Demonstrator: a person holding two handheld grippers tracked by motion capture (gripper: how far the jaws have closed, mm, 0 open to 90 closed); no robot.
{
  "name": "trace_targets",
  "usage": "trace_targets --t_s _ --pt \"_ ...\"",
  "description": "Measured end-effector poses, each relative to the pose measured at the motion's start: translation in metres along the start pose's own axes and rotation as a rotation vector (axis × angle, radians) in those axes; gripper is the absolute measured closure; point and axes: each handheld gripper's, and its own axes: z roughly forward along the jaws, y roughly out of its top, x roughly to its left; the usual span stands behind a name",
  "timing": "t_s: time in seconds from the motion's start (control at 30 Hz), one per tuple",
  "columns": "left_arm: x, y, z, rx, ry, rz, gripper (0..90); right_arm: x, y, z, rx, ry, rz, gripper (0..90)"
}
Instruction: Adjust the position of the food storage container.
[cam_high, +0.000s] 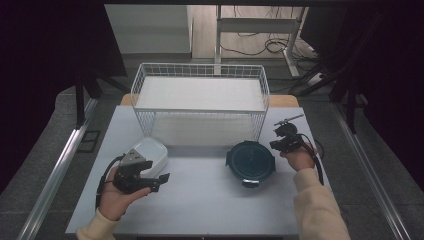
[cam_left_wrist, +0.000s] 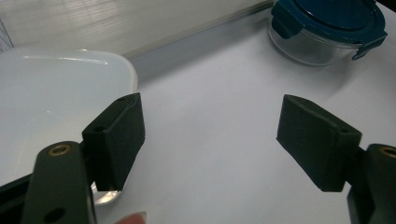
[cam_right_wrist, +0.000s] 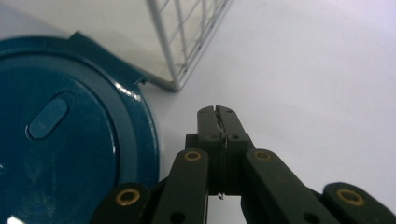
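Left gripper (cam_high: 159, 181) rests just in front of the white container (cam_high: 150, 154), jaws spread wide and empty, placed for a grasp. Right gripper (cam_high: 278, 145), jaws pressed together on nothing, sits just right of the blue-lidded container (cam_high: 250, 163), itself right of the white container before the wire basket (cam_high: 200, 111).

left gripper (cam_high: 159, 181) sits near the tabletop's front left corner, held in the left hand (cam_high: 114, 197), jaws spread wide with nothing between them. right gripper (cam_high: 281, 131) is by the right edge, gripped by the right hand (cam_high: 299, 159), jaws pressed together, empty.
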Motion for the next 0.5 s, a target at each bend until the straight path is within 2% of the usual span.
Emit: trace_targets --t_s 0.13,0.2,0.3,0.5 --pt "0.0 -0.001 0.001 0.001 -0.002 -0.003 23.3 0.006 0.0 0.004 0.005 0.033 -0.027 89.6" --pt "0.001 -0.001 0.002 0.004 -0.004 -0.004 23.3 0.013 0.0 0.004 0.012 -0.024 -0.058 89.7" --pt "0.001 -0.001 0.002 0.004 -0.005 -0.005 23.3 0.014 -0.001 0.004 0.01 -0.028 -0.059 89.8" --pt "0.002 -0.001 0.004 0.007 -0.006 -0.009 23.3 0.023 -0.004 0.0 0.029 -0.041 -0.096 89.9"
